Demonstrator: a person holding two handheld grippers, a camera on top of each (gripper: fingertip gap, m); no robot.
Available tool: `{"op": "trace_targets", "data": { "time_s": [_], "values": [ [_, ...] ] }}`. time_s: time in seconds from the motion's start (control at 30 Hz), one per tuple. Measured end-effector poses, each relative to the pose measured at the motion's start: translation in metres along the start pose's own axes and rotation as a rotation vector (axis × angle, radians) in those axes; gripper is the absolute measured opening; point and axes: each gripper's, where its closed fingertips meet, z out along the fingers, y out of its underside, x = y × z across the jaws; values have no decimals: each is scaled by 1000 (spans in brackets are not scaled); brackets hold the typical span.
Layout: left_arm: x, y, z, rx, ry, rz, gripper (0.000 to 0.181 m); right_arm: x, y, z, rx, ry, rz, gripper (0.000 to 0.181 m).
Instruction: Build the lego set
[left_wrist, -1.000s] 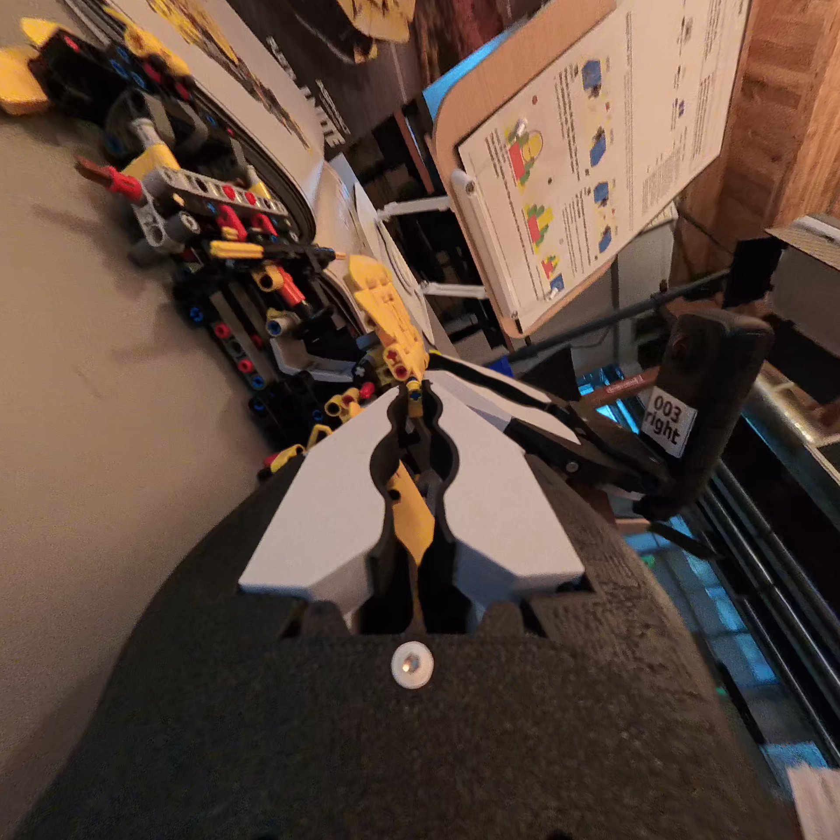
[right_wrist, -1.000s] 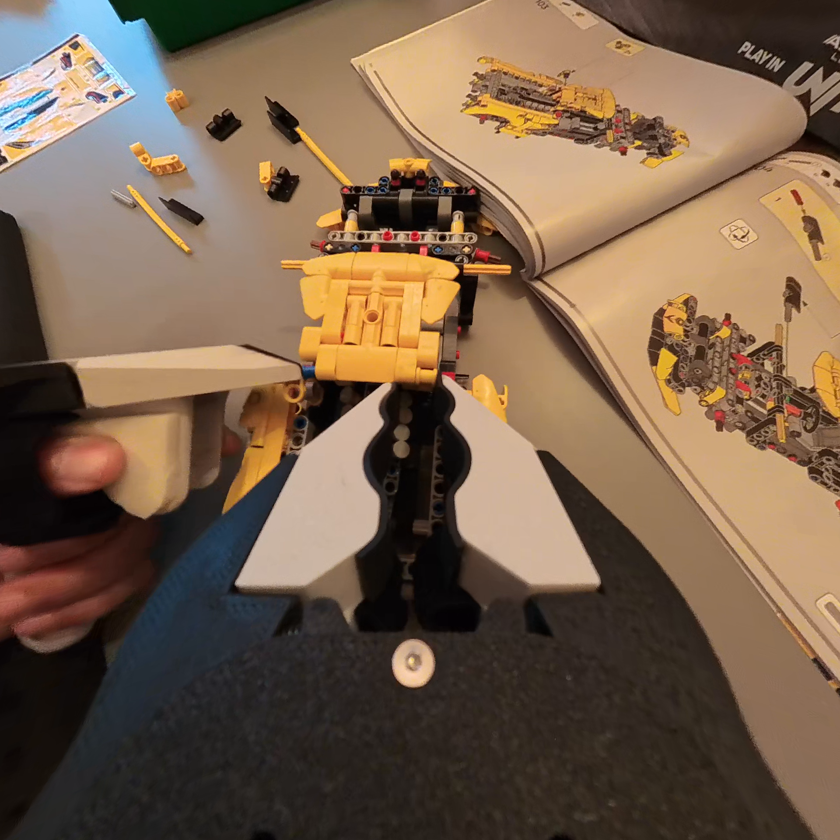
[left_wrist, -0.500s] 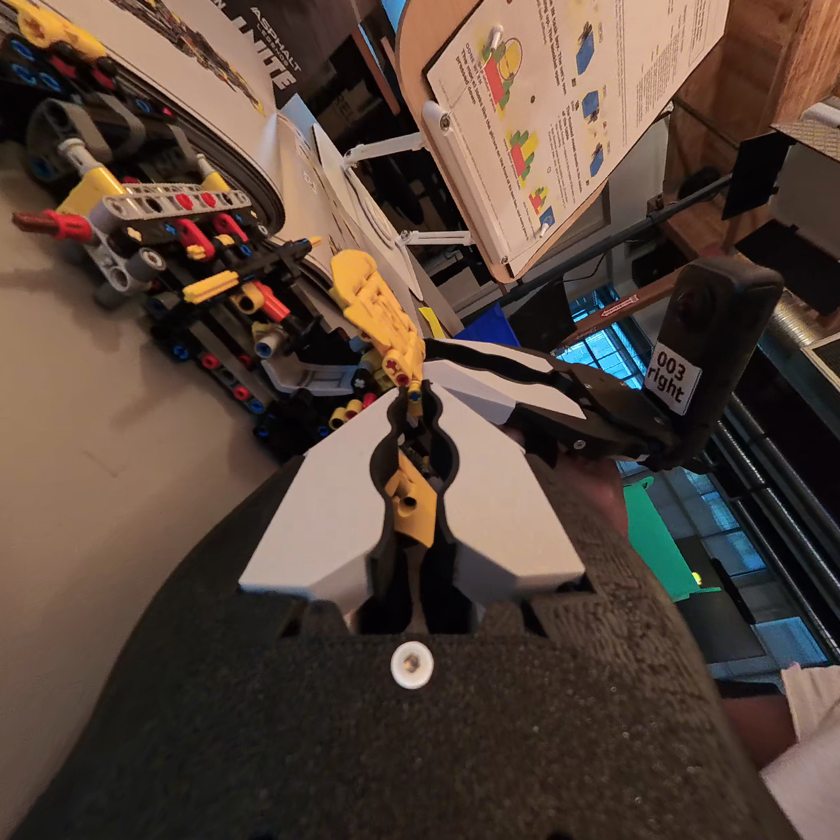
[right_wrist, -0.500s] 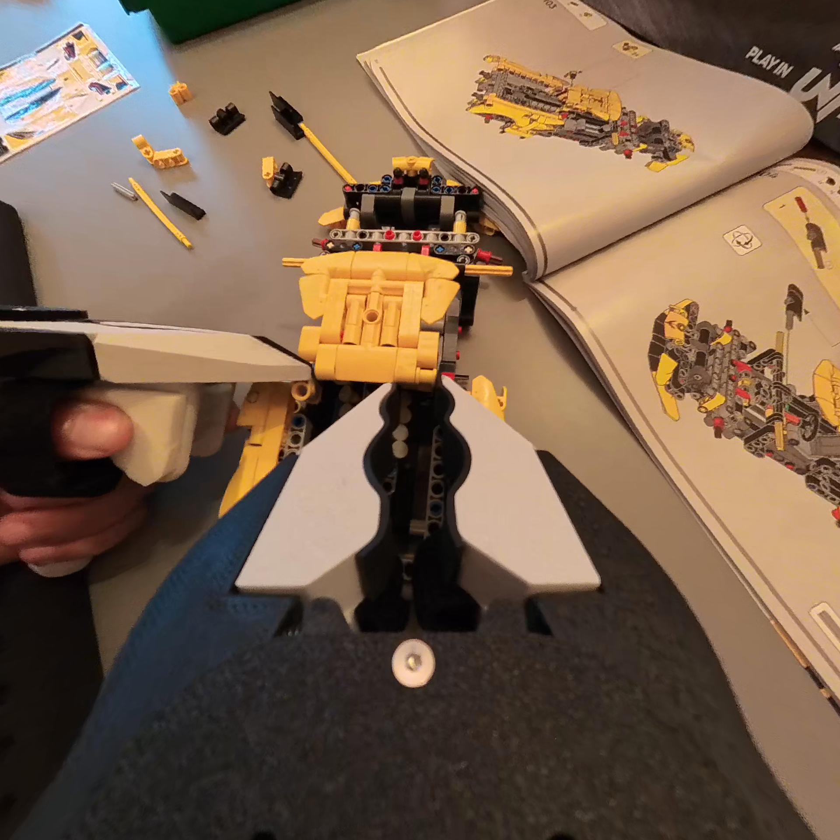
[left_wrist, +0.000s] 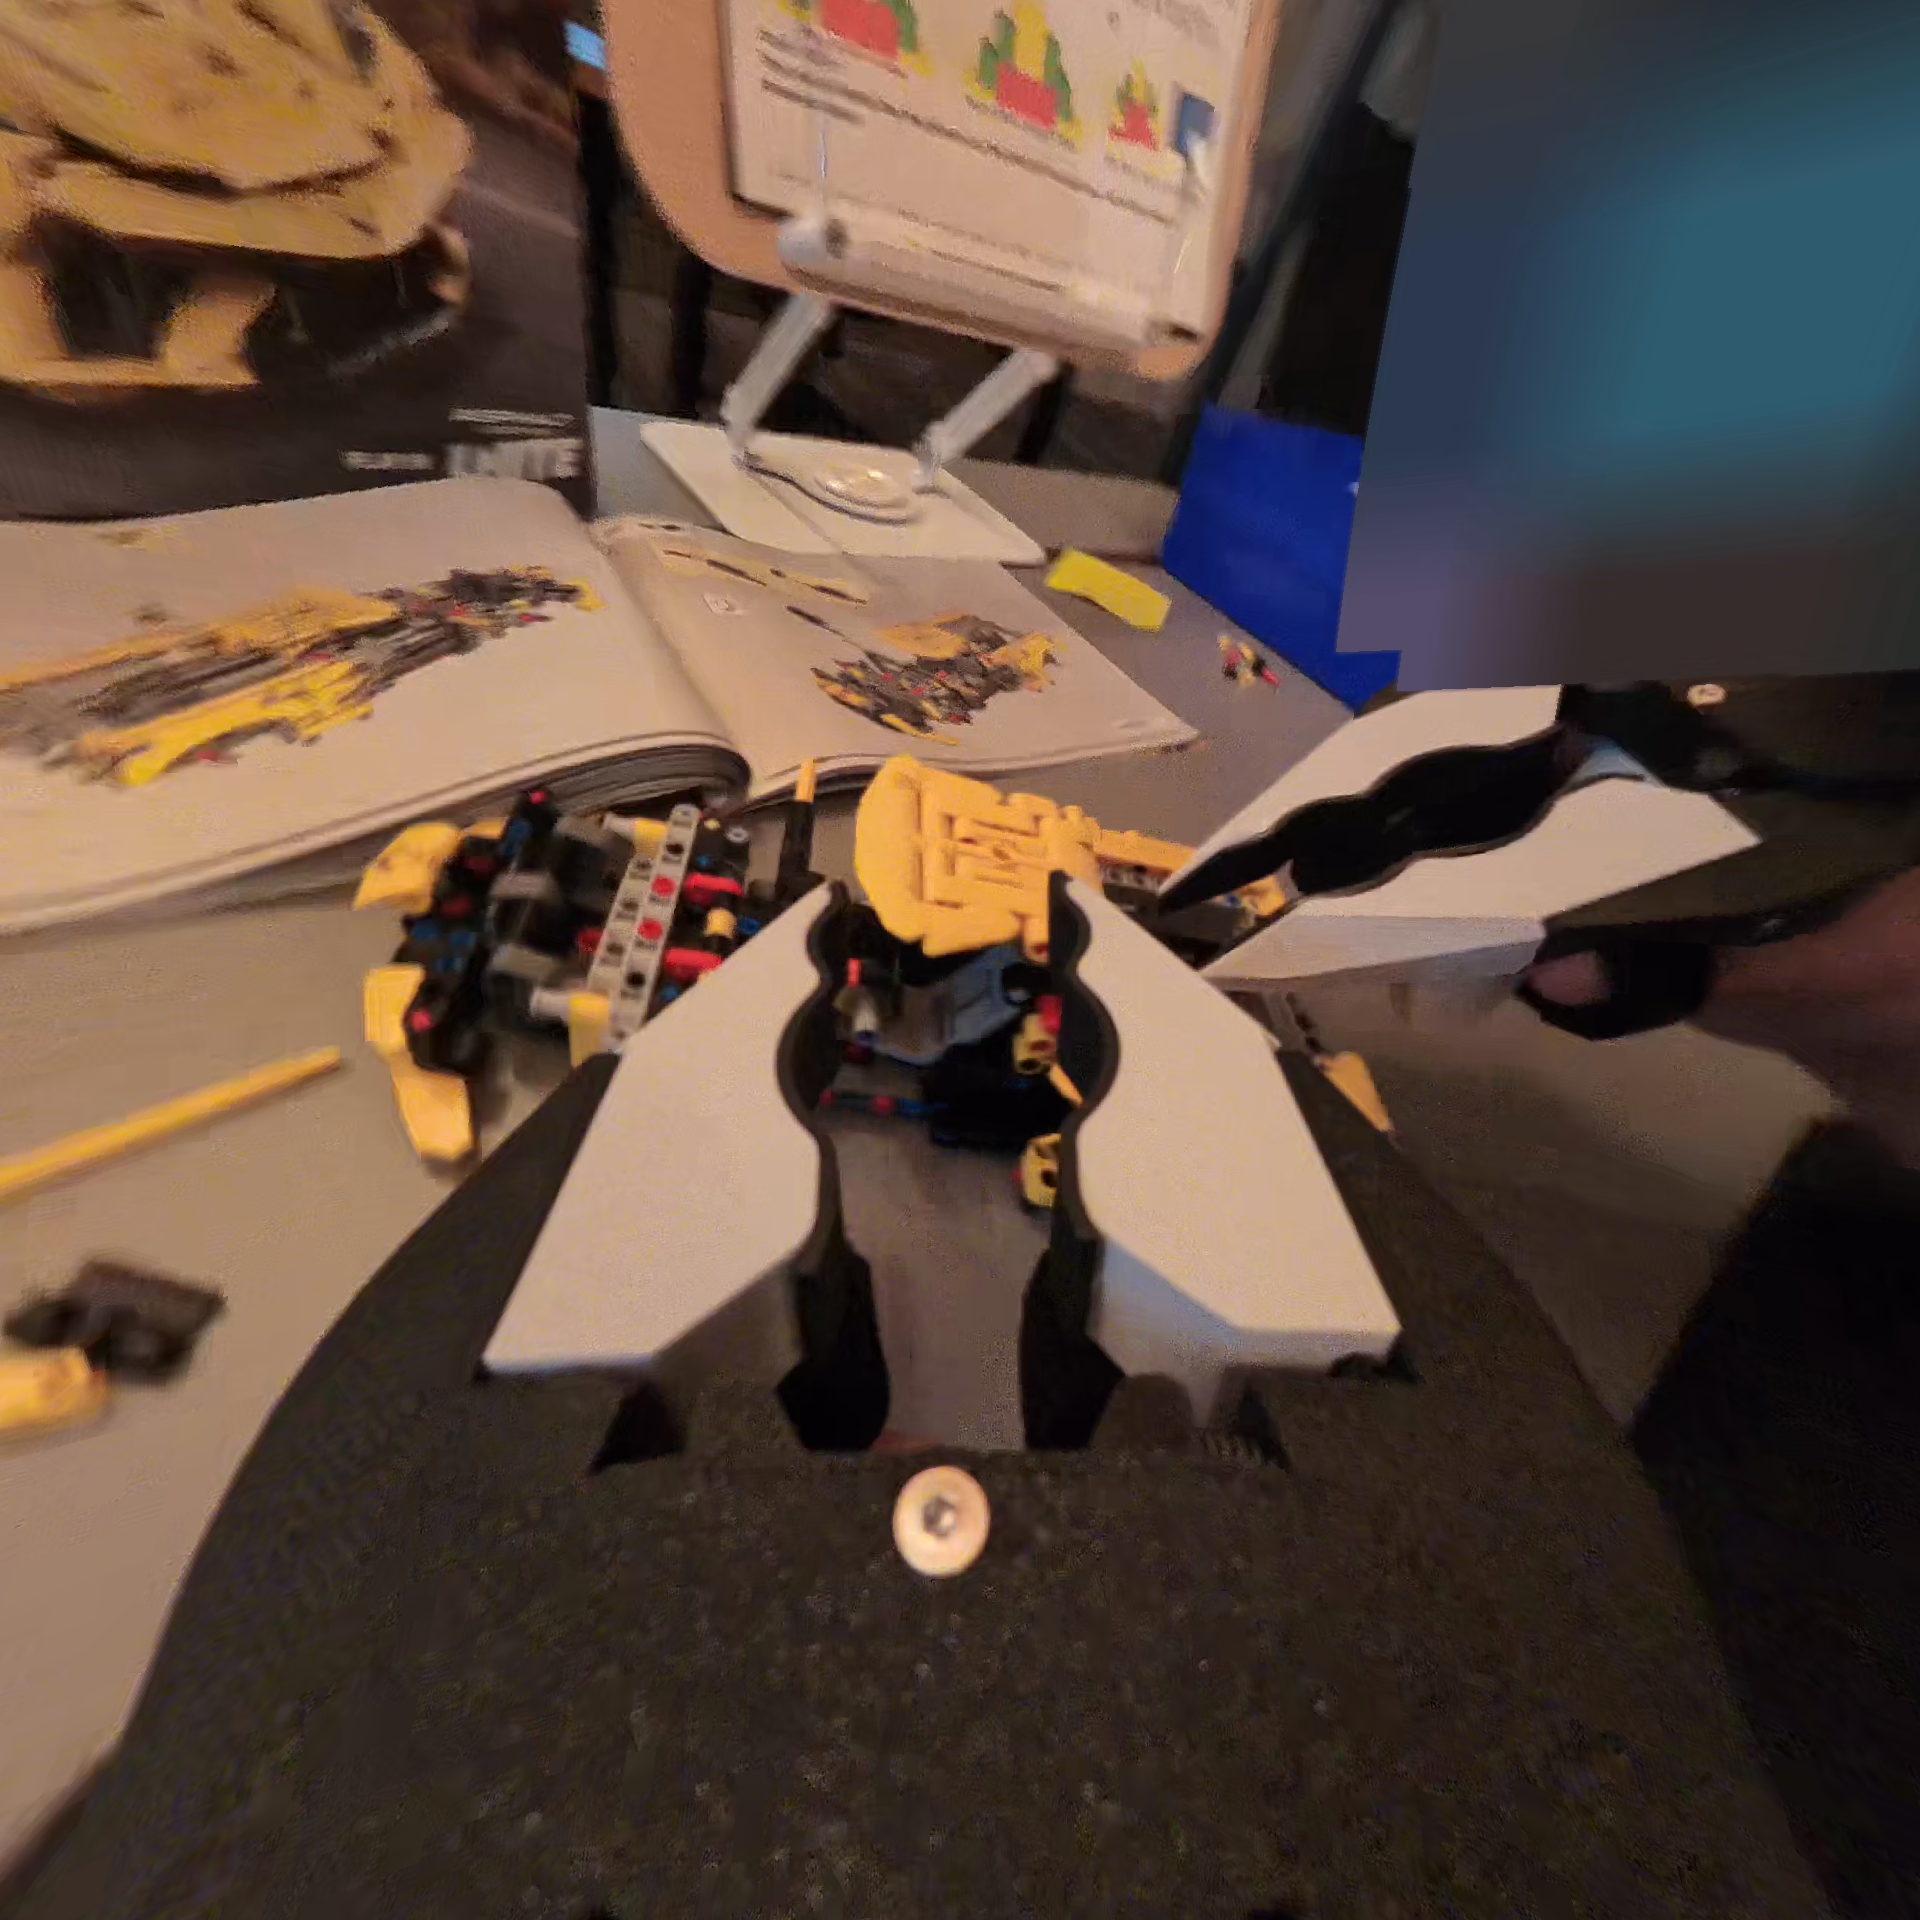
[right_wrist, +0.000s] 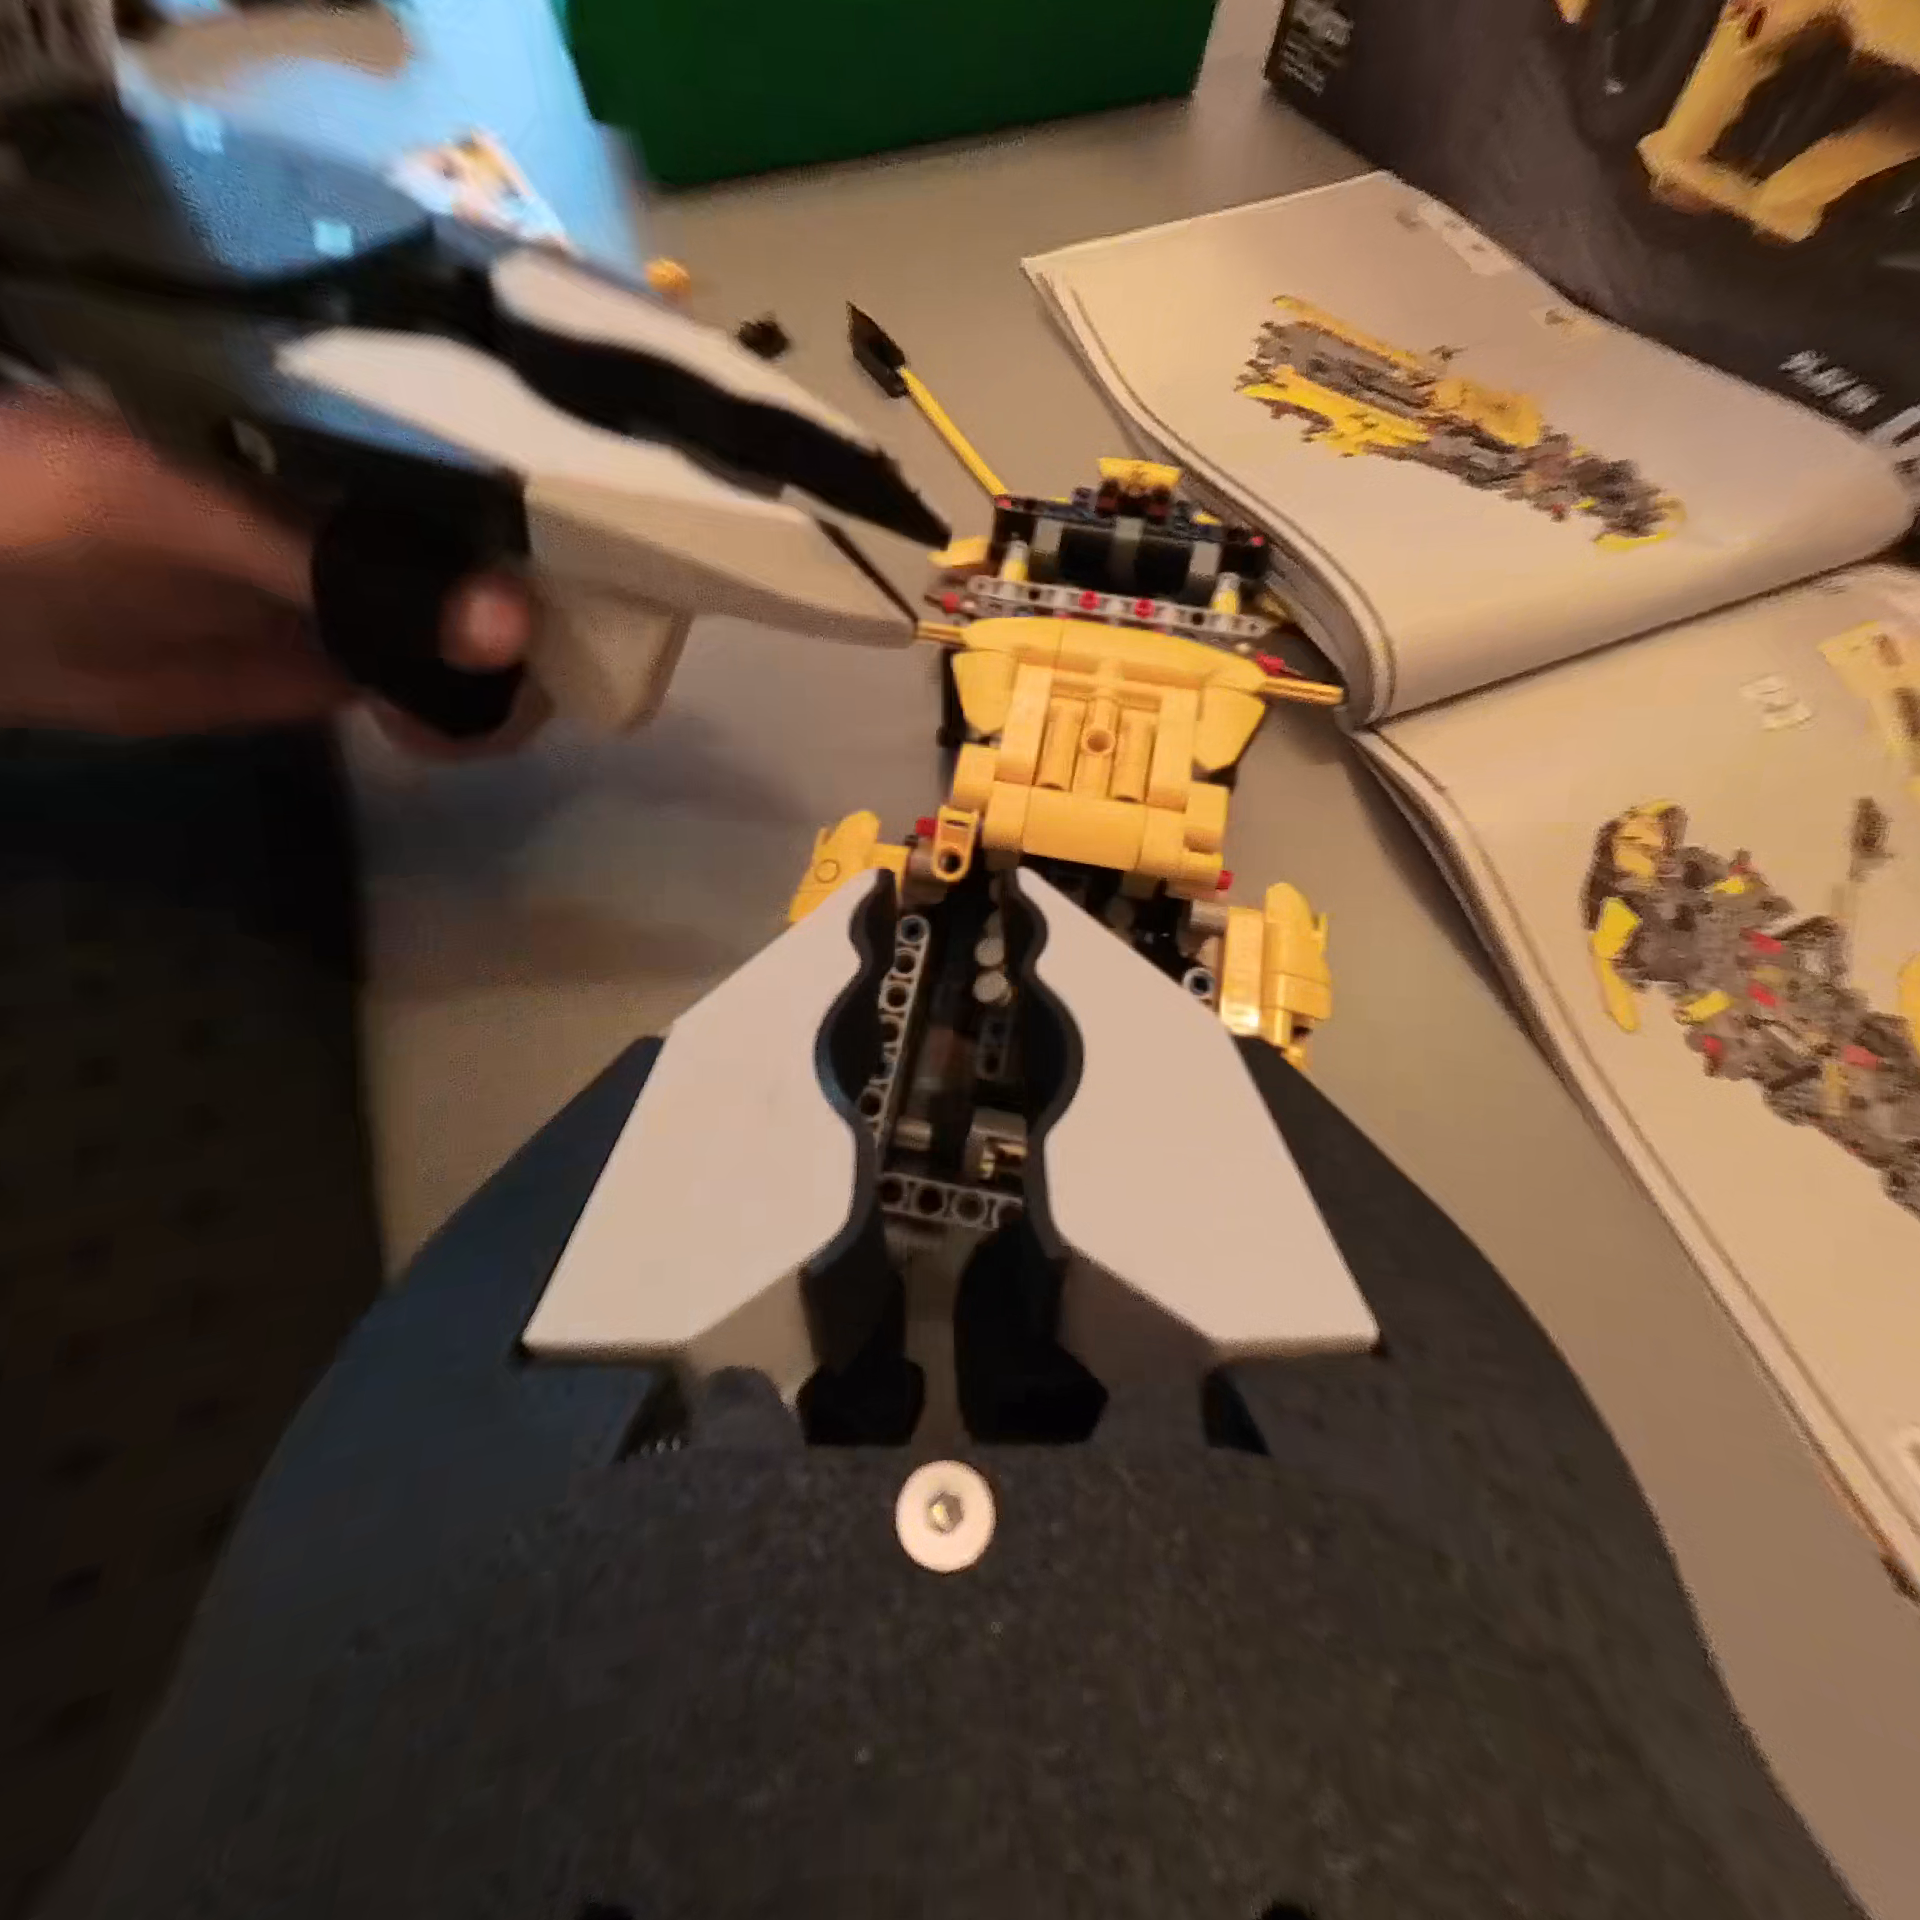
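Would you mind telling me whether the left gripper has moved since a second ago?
Yes. In the right wrist view the left gripper has swung up and away from the model's near left side toward its far end, and its jaws have opened.

Left gripper (left_wrist: 940, 914), fingers spread apart with nothing between them, tilted slightly downward. Right gripper (right_wrist: 951, 883), fingers nearly together at the tips, pointing forward and low; a hand (left_wrist: 1621, 971) grips its handle.
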Motion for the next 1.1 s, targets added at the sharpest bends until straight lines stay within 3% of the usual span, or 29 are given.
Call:
{"op": "trace_targets", "data": {
  "time_s": [0.17,0.3,0.63,1.1],
  "values": [
    [-17,14,27,-227,230,-44,36,0,-1,10,-16,102,12,0],
    [-10,13,32,-229,281,-56,22,1,0,12,-37,134,39,0],
    [-12,13,31,-191,306,-75,12,-2,3,12,-29,148,168,0],
    [-12,14,31,-174,313,-81,12,-2,10,19,-75,193,175,0]
  ]
}}
